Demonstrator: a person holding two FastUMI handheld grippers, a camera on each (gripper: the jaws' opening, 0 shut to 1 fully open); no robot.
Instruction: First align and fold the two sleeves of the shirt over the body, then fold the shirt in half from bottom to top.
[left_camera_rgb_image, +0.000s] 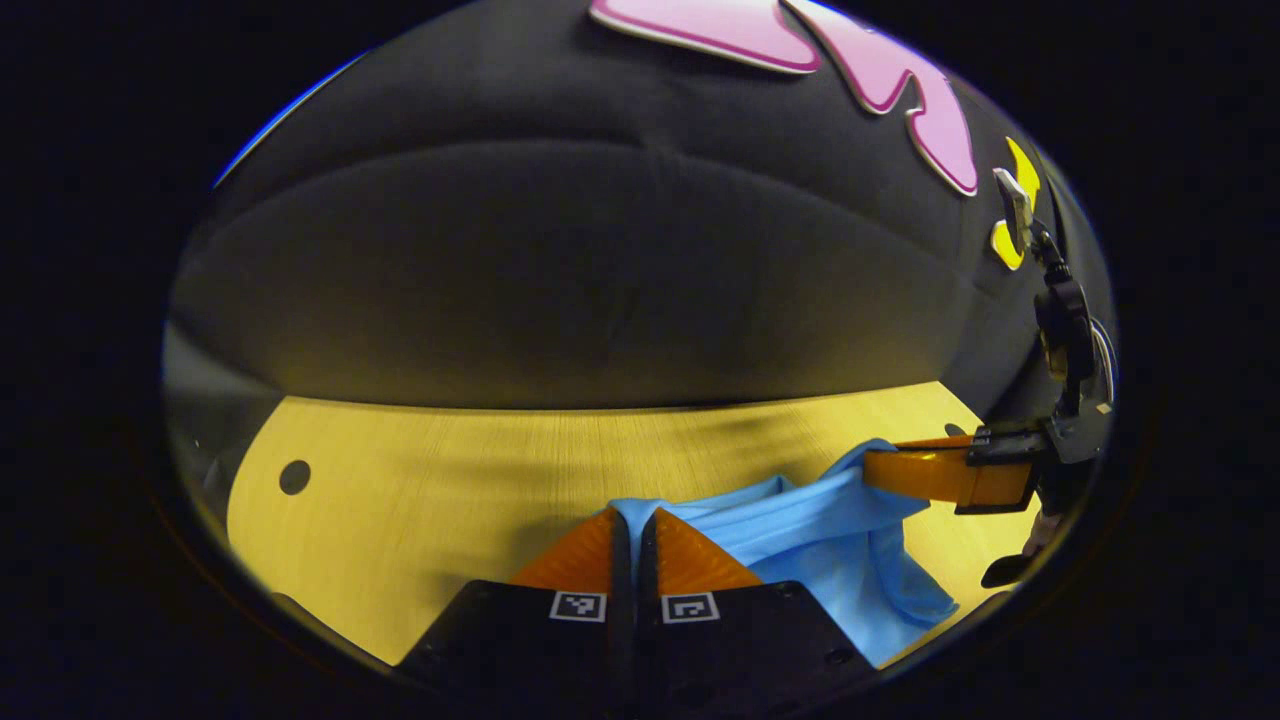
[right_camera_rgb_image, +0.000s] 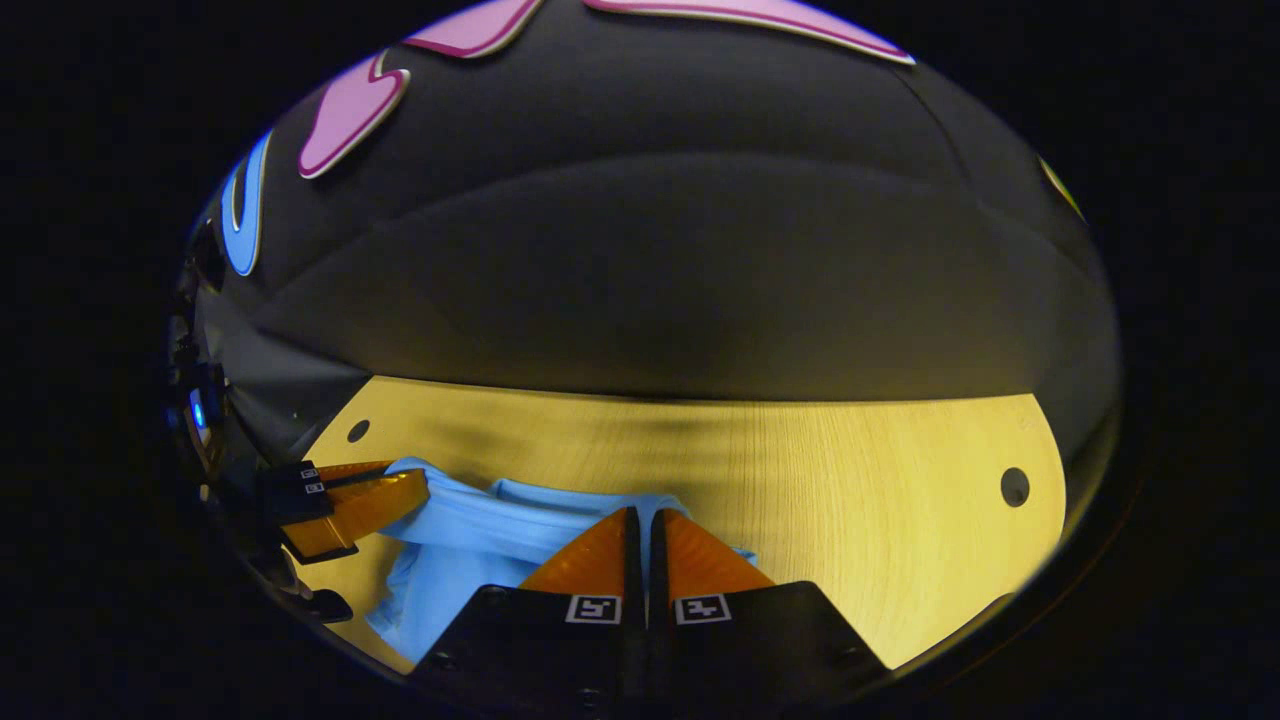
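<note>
Both grippers, left gripper (left_camera_rgb_image: 632, 520) and right gripper (right_camera_rgb_image: 642, 518), have fingers pinched narrow on the blue shirt's (left_camera_rgb_image: 830, 540) edge at six o'clock on the wooden surface (left_camera_rgb_image: 420, 480), apparently mid-fold; next, carry and lay the cloth evenly.

Dim, warm light; sharp centre, strong fisheye edge-warping.

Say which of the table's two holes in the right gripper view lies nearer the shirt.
The hole at the view's left, just beyond the shirt; the other hole sits far right on bare wood.
</note>
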